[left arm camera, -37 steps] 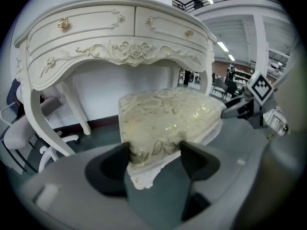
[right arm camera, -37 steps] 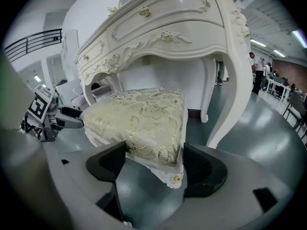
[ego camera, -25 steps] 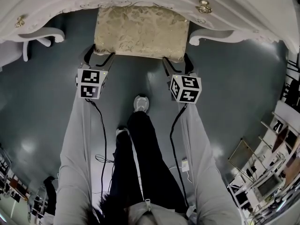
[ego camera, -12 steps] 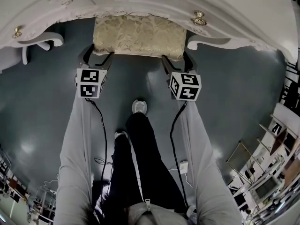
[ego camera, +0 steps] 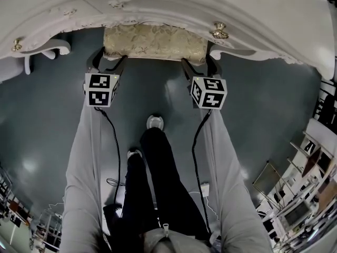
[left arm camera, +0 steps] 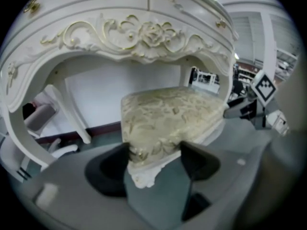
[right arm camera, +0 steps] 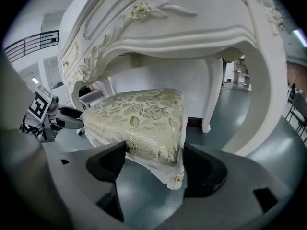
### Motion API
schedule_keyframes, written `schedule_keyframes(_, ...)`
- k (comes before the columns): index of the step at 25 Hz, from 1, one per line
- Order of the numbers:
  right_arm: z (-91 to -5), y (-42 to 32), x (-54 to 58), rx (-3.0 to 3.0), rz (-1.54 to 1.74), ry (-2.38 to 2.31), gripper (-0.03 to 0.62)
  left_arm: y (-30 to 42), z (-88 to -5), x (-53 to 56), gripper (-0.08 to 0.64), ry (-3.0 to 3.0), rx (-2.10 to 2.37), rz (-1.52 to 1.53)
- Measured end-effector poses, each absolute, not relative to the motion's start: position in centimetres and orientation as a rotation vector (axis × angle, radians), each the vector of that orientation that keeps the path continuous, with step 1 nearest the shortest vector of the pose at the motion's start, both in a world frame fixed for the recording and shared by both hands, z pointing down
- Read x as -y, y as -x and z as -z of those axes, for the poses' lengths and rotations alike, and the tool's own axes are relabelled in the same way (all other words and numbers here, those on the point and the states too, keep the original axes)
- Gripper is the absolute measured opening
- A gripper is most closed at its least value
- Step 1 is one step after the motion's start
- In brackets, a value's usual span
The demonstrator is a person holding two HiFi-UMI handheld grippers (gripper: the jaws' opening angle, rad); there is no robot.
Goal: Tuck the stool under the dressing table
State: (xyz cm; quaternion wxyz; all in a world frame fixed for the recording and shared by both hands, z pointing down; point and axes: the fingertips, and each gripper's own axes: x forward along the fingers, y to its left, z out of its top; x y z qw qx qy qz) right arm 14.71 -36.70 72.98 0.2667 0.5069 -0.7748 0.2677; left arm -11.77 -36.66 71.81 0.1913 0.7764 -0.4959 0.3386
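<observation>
A stool (ego camera: 152, 42) with a gold brocade cushion and white frame stands mostly beneath the white dressing table (ego camera: 174, 7); only its near strip shows in the head view. My left gripper (ego camera: 109, 63) is shut on the stool's near left corner, and my right gripper (ego camera: 196, 65) is shut on the near right corner. In the left gripper view the cushion (left arm camera: 168, 114) sits between the two black jaws of the left gripper (left arm camera: 156, 159), under the carved table apron (left arm camera: 139, 35). In the right gripper view the right gripper (right arm camera: 156, 159) pinches the cushion (right arm camera: 139, 114) the same way.
Curved white table legs stand at the left (ego camera: 50, 46) and right (ego camera: 239, 54) of the stool. The person's legs and shoes (ego camera: 154, 123) are behind the grippers on the dark floor, with cables (ego camera: 113, 181) trailing. Shelving (ego camera: 310, 178) fills the lower right.
Both grippers have pushed forward with the stool. More of the cushion is now hidden under the dressing table's front edge.
</observation>
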Motion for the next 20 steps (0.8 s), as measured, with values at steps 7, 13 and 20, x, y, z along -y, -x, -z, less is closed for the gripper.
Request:
schedule_keyframes(7, -73.0, -14.8, 38.1, 2.101, -0.717, -1.365, 0.379, 11.7, -72.0, 37.9, 0.348, -2.189, 1.405, -0.940)
schedule_keyframes(13, -72.9, -15.0, 39.9, 2.099, -0.713, -1.360, 0.377, 11.5, -71.9, 39.5, 0.348, -2.188, 1.411, -0.930)
schedule_keyframes(20, -72.9, -15.0, 41.8, 2.099, -0.709, -1.367, 0.377, 11.5, -71.8, 41.4, 0.348, -2.178, 1.412, -0.934)
